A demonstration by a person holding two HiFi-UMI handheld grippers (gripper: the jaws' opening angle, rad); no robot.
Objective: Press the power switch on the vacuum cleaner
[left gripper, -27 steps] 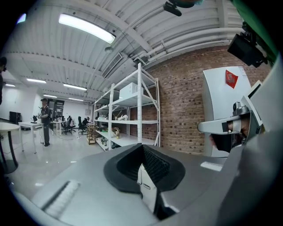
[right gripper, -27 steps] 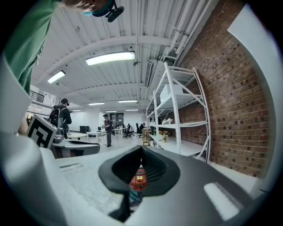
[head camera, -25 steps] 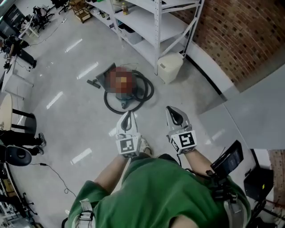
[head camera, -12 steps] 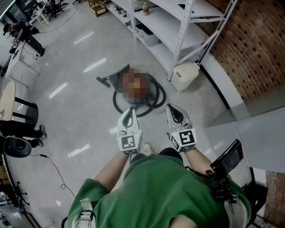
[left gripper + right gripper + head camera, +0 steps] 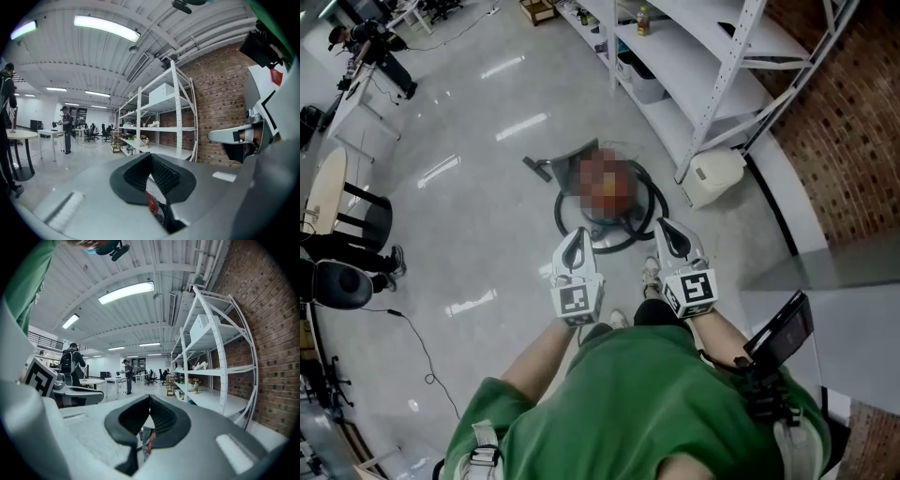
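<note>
Vacuum cleaner (image 5: 606, 224), probable hose (image 5: 566, 218) coiled round it, bin (image 5: 714, 176) nearby, left claw (image 5: 575, 236) and right claw (image 5: 665, 230) clenched, empty

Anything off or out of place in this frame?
Nothing spilled or broken. The vacuum cleaner stands on open floor, its hose looped loosely round it; its top can't be made out. The left gripper and right gripper are shut, empty.

Glossy floor (image 5: 487, 225), brick wall (image 5: 848, 155), metal shelving (image 5: 703, 56)
</note>
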